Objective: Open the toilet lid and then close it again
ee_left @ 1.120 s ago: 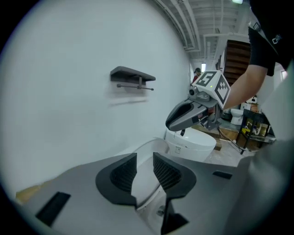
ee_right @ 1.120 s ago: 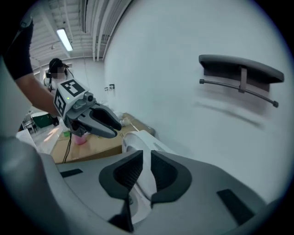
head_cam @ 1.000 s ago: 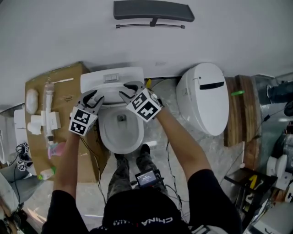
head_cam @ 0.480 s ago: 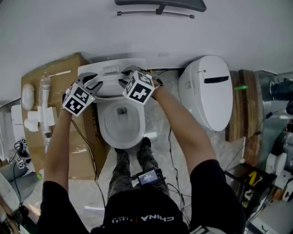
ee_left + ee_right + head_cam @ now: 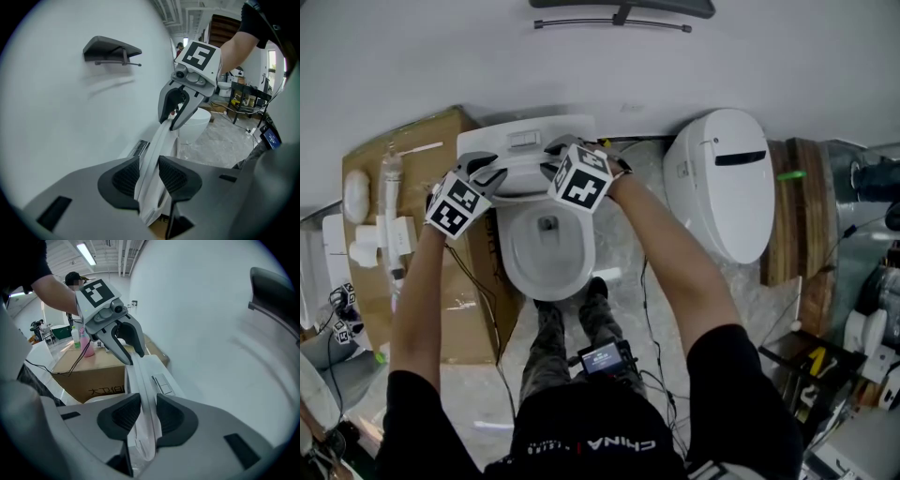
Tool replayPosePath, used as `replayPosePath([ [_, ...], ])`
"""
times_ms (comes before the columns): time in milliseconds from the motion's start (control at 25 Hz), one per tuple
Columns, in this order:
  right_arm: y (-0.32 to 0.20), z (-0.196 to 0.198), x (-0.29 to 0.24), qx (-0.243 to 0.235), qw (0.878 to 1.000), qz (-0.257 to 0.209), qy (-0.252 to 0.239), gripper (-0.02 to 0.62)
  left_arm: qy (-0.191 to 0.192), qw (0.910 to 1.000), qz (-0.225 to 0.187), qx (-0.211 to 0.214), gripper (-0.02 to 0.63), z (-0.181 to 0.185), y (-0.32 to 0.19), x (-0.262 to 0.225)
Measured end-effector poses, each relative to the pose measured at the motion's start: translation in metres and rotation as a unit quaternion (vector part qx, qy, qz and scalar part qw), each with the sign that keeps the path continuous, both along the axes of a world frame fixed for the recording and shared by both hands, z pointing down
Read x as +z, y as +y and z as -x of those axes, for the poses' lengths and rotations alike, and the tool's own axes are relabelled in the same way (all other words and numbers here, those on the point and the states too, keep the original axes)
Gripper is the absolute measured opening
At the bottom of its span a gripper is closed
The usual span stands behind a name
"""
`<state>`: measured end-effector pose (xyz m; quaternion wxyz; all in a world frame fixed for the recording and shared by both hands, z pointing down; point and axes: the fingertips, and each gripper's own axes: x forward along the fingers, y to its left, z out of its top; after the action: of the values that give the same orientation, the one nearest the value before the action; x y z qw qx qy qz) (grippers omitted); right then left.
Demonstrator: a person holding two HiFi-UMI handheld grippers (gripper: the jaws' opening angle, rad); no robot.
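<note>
Arms of a standing person reached forward over an open toilet (image 5: 511, 267), one gripper in each hand. The left gripper (image 5: 149, 176) and right gripper (image 5: 141, 416) each pinched the free top edge of the raised lid (image 5: 143, 380), one toward its left end and one toward its right. Both pairs of jaws had just been closing, with the white rim caught between their ribbed pads. This paired hold probably shared the weight evenly, so the lid could not twist on its hinge or fall with a slam.

Below the grippers the bowl (image 5: 546, 248) lay uncovered, with the person's feet at its front. The lid stood almost upright, just in front of the tank (image 5: 525, 138). Opening therefore seemed done or nearly done, and lowering not yet done.

A cardboard box (image 5: 464, 309) carrying bottles sat to the left of the toilet. A second toilet (image 5: 722, 187), its lid shut, stood to the right. Farthest off, a dark shelf (image 5: 619, 7) hung on the white wall above.
</note>
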<state>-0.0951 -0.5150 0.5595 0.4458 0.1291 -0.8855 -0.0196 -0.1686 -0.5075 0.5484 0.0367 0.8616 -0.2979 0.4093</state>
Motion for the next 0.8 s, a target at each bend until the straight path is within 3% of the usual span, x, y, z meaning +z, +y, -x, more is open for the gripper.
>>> replayPosePath([
  [320,0.039,-0.007,-0.001,-0.002,1.000,-0.030,-0.010,0.112,-0.014,0.9998,0.014,-0.009,0.132,-0.006,0.038,0.001],
  [800,0.138,-0.022,0.013,-0.045,0.995,-0.095,0.002,0.112,-0.098,0.9944,0.004,-0.038,0.135,-0.020,0.137,0.019],
])
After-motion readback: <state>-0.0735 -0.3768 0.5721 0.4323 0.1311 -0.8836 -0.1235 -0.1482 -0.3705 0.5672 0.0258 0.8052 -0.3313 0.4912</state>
